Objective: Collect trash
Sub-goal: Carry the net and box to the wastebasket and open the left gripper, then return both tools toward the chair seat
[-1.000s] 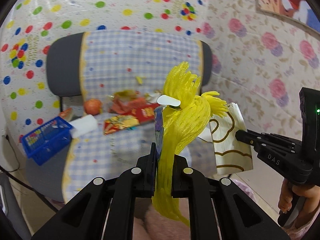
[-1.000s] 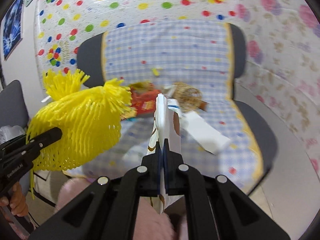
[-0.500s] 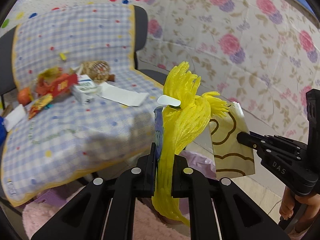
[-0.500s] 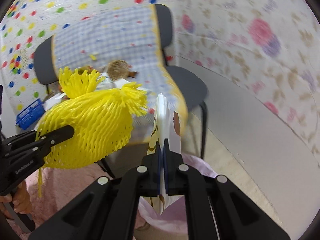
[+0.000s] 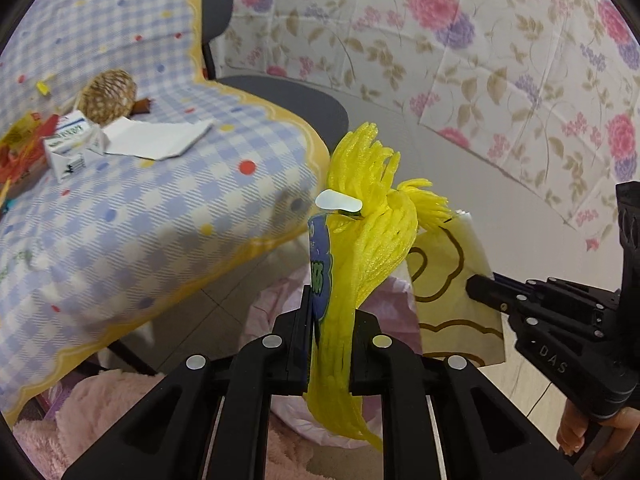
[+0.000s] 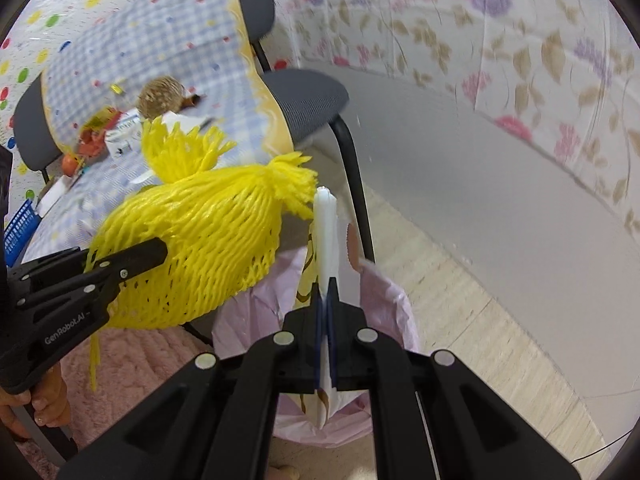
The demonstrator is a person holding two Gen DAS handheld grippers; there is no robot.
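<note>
My left gripper point(image 5: 330, 308) carries a yellow foam net point(image 5: 372, 240) and a blue wrapper point(image 5: 318, 264). Its jaws are opening, with both pieces still squeezed between the pads. My right gripper point(image 6: 327, 292) is shut on a flat cream packet point(image 6: 326, 232) with brown curls. Both hang just above the pink trash bag point(image 6: 384, 304) on the floor beside the chair. In the left wrist view the right gripper point(image 5: 480, 284) and its packet point(image 5: 452, 280) are at the right. In the right wrist view the left gripper point(image 6: 160, 250) and the net point(image 6: 200, 240) are at the left.
A chair under a checked cloth point(image 5: 160, 208) stands at the left with a small carton point(image 5: 72, 148), white paper point(image 5: 156, 138), a brown net ball point(image 5: 106, 98) and red wrappers point(image 5: 20, 148). A pink rug point(image 5: 100, 408) lies below. The floral wall point(image 5: 480, 60) is close behind.
Both grippers have swung right and down, away from the chair seat to above the pink bag, each still carrying its trash. The left jaws stand slightly wider.
</note>
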